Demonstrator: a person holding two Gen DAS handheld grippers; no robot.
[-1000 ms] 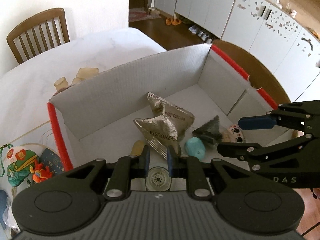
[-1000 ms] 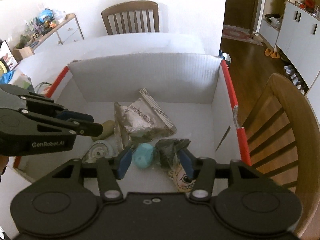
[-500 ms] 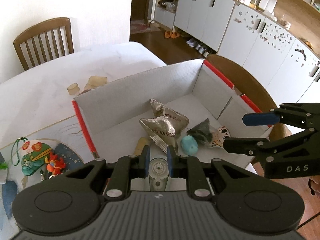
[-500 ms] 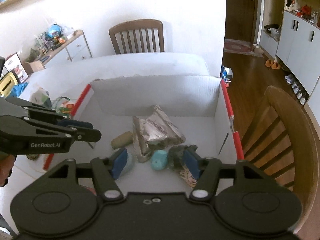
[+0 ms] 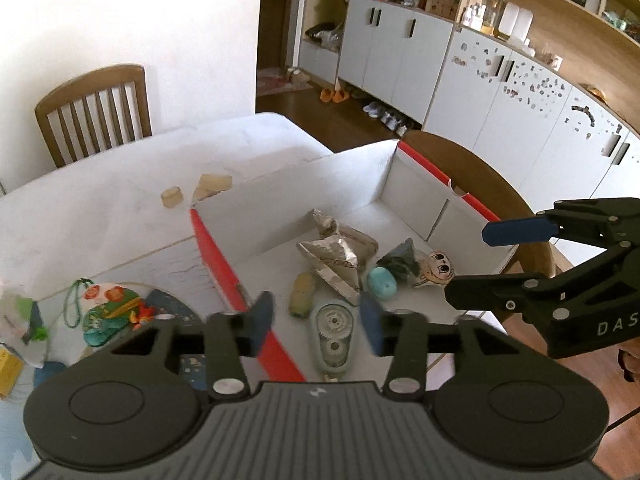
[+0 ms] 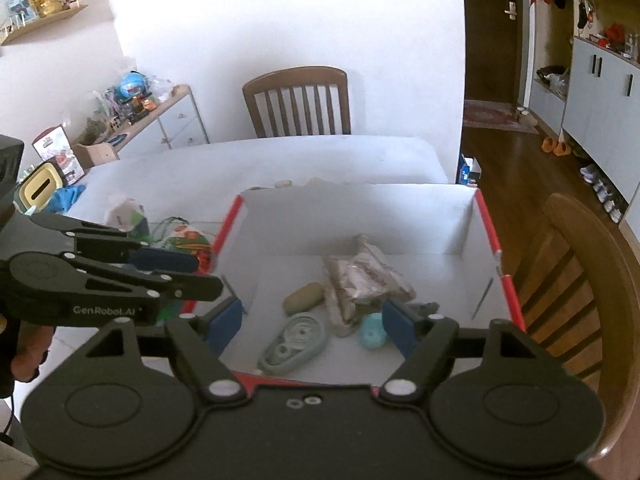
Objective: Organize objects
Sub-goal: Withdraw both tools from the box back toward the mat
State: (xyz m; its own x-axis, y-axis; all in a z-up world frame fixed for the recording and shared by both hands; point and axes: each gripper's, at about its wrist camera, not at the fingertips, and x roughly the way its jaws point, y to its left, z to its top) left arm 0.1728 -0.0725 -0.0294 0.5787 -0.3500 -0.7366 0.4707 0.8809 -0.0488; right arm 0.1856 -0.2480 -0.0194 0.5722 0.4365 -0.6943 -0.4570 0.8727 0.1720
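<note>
Over the white box (image 5: 416,184) w/ red edges, I hold both tongs apart and empty, touching nothing. Correction-tape dispenser (image 5: 331,336) lies flat on the box floor, near corner, beside foil packets (image 5: 336,256) and a teal lump (image 5: 382,283). Dispenser looks light, rigid, smooth plastic; I'd pinch across its narrow sides. Left gripper (image 5: 316,316) spread wide just above it; right gripper (image 6: 312,320) equally wide, nothing betw. the fingers.

A white cardboard box with red edges (image 5: 224,268) holds a grey-green tape dispenser (image 5: 331,334) lying flat, crumpled silver foil packets (image 5: 334,258), a teal lump (image 5: 382,283) and an olive oval piece (image 5: 302,294).
</note>
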